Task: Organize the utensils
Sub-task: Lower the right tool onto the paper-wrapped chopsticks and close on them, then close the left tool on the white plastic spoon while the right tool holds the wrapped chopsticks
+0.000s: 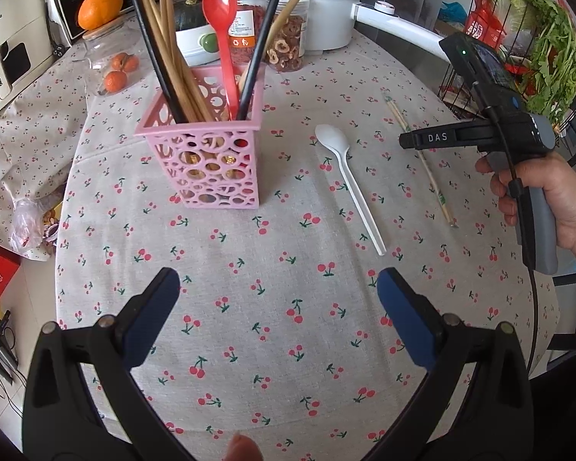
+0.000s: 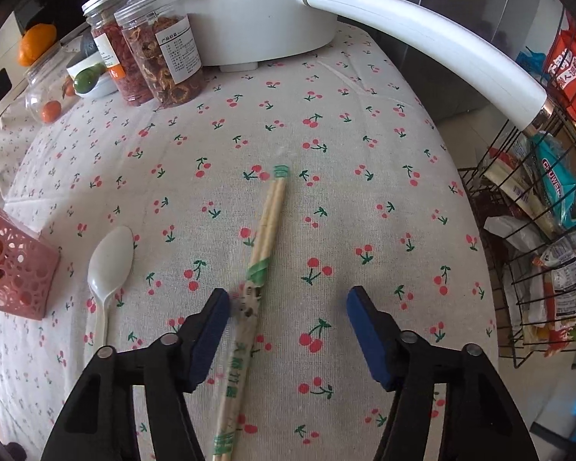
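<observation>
A pink perforated holder (image 1: 203, 161) (image 2: 15, 265) stands on the cherry-print cloth with a red spoon (image 1: 219, 4) and several dark and bamboo chopsticks in it. To its right lies a white plastic spoon (image 1: 345, 176) (image 2: 109, 261). Further right lies a paper-wrapped pair of chopsticks (image 1: 439, 196) (image 2: 267, 230). My right gripper (image 2: 288, 307) (image 1: 405, 141) points down over that pair, which runs between its fingers close to the left pad; the right pad stands well apart, so it is open. My left gripper (image 1: 278, 288) hangs open over bare cloth in front of the holder.
A white pot (image 1: 326, 0) with a long handle (image 2: 441, 38) stands at the back, with jars of dried fruit (image 2: 165, 50) beside it. A wire rack of packets and greens (image 2: 537, 249) stands just past the table's right edge. An orange (image 1: 100, 7) sits back left.
</observation>
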{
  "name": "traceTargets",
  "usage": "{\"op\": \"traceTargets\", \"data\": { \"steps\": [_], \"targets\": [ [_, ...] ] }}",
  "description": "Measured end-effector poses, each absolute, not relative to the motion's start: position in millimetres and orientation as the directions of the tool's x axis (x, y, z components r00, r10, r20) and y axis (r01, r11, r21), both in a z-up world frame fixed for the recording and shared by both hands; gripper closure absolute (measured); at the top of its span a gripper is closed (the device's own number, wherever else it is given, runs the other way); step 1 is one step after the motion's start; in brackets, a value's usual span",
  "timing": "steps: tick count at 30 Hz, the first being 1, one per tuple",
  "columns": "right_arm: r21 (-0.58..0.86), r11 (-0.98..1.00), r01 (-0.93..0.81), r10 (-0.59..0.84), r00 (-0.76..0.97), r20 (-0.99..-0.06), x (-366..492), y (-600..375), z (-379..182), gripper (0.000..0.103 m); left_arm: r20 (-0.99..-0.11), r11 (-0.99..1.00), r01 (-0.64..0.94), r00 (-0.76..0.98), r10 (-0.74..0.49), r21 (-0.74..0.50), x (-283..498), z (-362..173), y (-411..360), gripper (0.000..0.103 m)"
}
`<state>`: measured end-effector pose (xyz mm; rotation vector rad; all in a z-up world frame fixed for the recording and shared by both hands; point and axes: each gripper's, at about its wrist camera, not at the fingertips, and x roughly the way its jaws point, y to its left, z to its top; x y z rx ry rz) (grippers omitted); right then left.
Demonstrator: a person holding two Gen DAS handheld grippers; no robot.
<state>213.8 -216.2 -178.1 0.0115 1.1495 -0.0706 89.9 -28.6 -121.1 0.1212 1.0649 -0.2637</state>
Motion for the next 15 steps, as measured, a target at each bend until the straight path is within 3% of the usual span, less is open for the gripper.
{"op": "traceTargets", "data": {
  "steps": [4,15],
  "targets": [
    [-0.004,0.999,0.031,-0.016,0.391,-0.92,198,-225,-174,0.093,-0.884,0.957,0.29,0.441,-0.152,-0.019,88,-124,-39,0.001],
    [0.125,0.989,0.075,0.093,0.333,-0.938,155,-263,-165,0.094,-0.894,0.943,0.33,0.409,-0.184,-0.043,89,-118,-78,0.001]
  ]
}}
